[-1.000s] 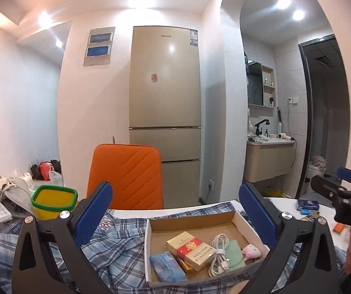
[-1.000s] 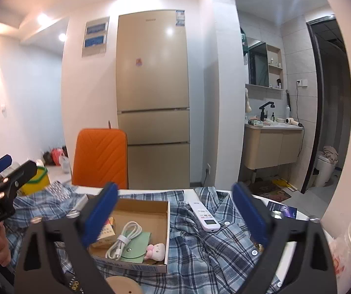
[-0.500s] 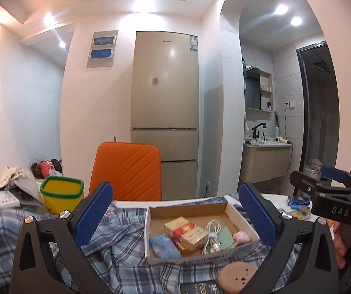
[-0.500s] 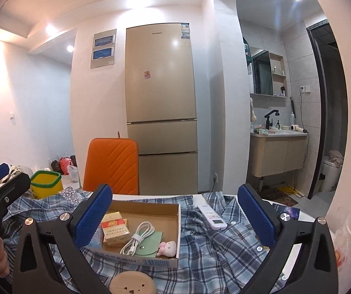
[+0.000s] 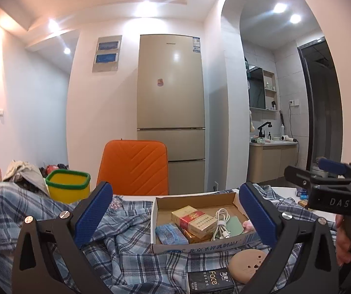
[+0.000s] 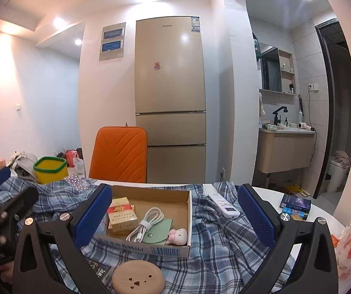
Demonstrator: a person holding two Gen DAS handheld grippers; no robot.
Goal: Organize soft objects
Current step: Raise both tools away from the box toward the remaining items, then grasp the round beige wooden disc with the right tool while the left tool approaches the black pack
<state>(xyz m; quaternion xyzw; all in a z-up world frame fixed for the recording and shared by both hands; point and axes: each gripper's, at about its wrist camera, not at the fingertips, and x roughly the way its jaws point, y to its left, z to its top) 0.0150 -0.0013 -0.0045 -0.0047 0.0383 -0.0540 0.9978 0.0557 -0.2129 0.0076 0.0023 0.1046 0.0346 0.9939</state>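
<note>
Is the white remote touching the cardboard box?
Apart. The right wrist view shows the white remote lying on the plaid shirt, with a strip of shirt between it and the cardboard box.

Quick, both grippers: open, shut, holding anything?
Left gripper: open, holding nothing.
Right gripper: open, holding nothing.

Bright flaring ceiling spotlights (image 5: 148, 2), sharp focus, heavy fisheye edge distortion.
</note>
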